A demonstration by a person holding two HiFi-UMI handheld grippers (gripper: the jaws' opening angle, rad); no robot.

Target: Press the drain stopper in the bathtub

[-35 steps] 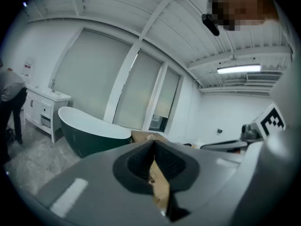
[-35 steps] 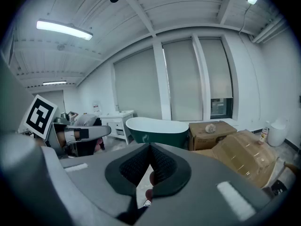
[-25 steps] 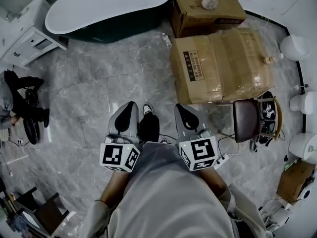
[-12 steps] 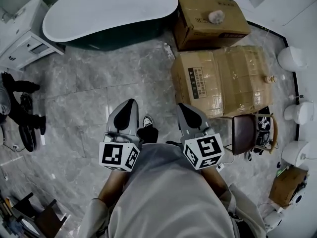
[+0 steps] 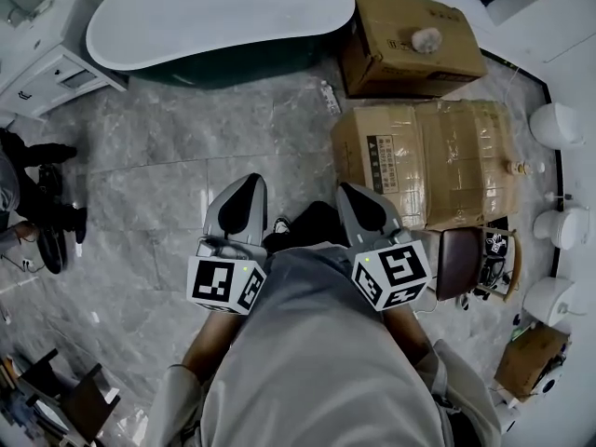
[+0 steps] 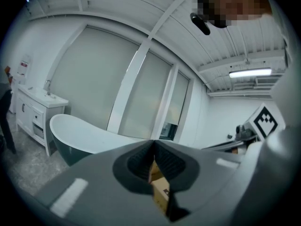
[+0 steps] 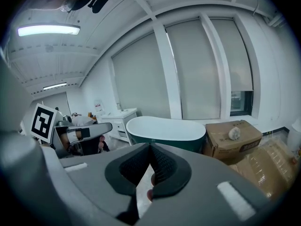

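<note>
Left gripper [image 5: 250, 183]: jaws are pressing together at the tips, gripping nothing; only a cardboard box is showing through the slit behind them [image 6: 154, 144].
Right gripper [image 5: 344, 189]: jaws are likewise meeting at the tips [image 7: 149, 146], holding nothing; bare floor is showing through the gap below.
Holder: a person in a grey top is standing, holding both grippers out in front side by side and pointing them toward the far wall.
Bathtub [image 5: 214, 17]: white inside and dark outside, it is sitting at the far left, well apart from both grippers and lying lengthwise along the far wall [image 6: 84, 133] [image 7: 164, 126].
Drain stopper: not making it out from here.
Far box [image 5: 410, 31]: brown cardboard, sitting just right of the tub's end, carrying a pale roundish lump [image 5: 426, 38] on top.
Near box [image 5: 428, 161]: bigger and tape-wrapped, lying right of the right gripper.
Chair [image 5: 461, 259]: dark seat, standing near the right gripper.
Cabinet [image 5: 47, 63]: white, standing left of the tub.
Bystander [image 5: 28, 194]: dark clothes, crouching at the left edge.
Floor [image 5: 158, 156]: grey marble tile, stretching between the grippers and the tub.
</note>
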